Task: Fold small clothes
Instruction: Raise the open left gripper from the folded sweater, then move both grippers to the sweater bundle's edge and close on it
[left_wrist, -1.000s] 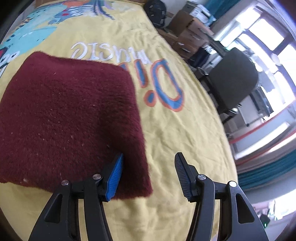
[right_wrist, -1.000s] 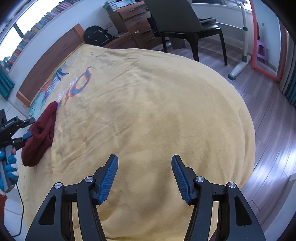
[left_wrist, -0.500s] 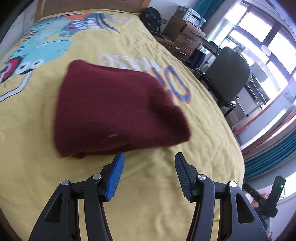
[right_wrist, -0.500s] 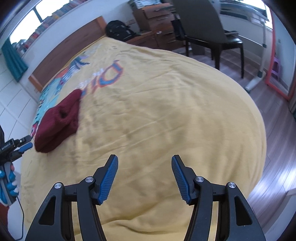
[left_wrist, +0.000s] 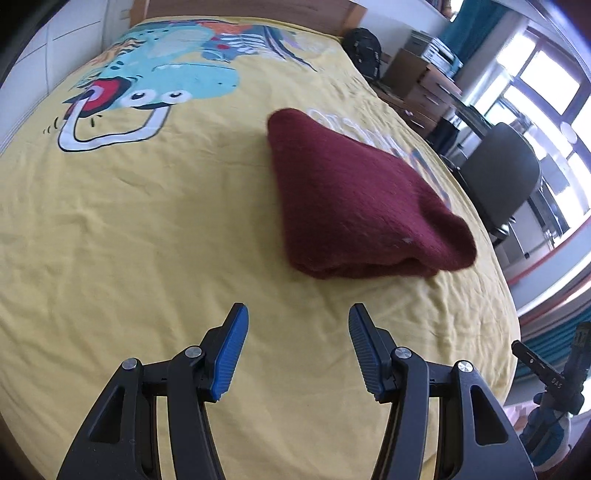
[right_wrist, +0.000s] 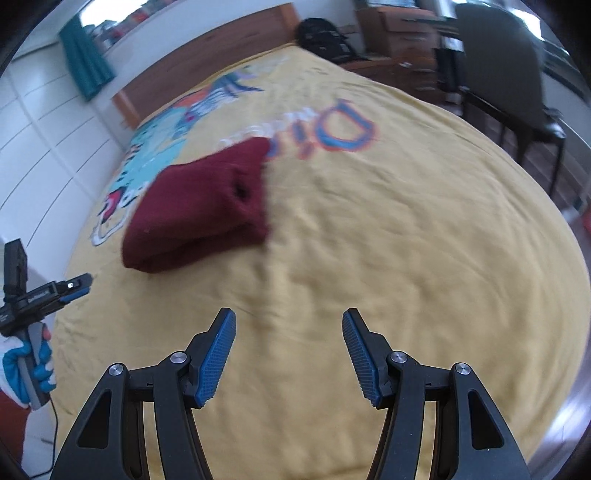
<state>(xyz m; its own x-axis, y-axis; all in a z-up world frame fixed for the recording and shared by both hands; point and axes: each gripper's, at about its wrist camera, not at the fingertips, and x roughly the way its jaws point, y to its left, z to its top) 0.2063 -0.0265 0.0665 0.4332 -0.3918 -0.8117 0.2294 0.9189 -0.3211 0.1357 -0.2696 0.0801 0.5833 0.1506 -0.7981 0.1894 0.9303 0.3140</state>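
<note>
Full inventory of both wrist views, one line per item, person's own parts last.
folded garment: 1, dark red, lying on the bedspread, touched by neither gripper
bedspread: 1, yellow with cartoon print and lettering, covering the bed
headboard: 1, brown wood, far end of the bed
backpack: 1, black, beside the bed's head
drawer unit: 1, brown, past the backpack
chair: 1, dark, beside the bed
left gripper: 1, black with blue pads, open, empty
right gripper: 1, same, open, empty
gloved hand: 1, blue and white, holding the left gripper's handle

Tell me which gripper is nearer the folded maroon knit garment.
The left gripper: its blue pads sit just short of the folded maroon knit garment; the right gripper is farther across the yellow blanket.
</note>
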